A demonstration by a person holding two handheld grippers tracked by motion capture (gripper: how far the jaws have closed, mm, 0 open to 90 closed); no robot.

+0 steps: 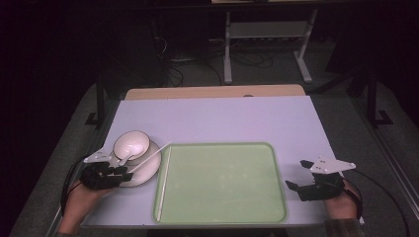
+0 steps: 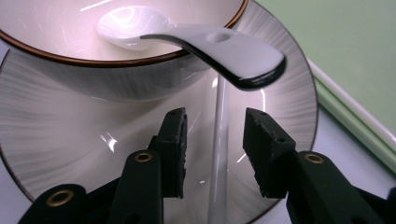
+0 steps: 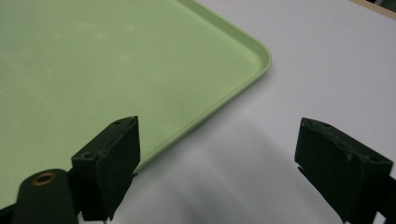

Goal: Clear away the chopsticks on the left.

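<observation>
The left tool [image 1: 121,170] points forward with jaws partly parted, while the right tool [image 1: 300,175] gapes wide.

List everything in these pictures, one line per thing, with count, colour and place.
Table: one, pale top, under everything.
Tray: one, light green, middle of the table near the front edge.
Plate: one, white with fine grey streaks, left of the tray.
Bowl: one, white with a brown rim, on the plate.
Spoon: one, white, scoop in the bowl, handle jutting over its rim.
Chopsticks: two, white, one lying across the plate, one along the tray's left edge.
Left gripper: one, black, jaws apart either side of the chopstick on the plate.
Right gripper: one, black, jaws open, right of the tray.
</observation>
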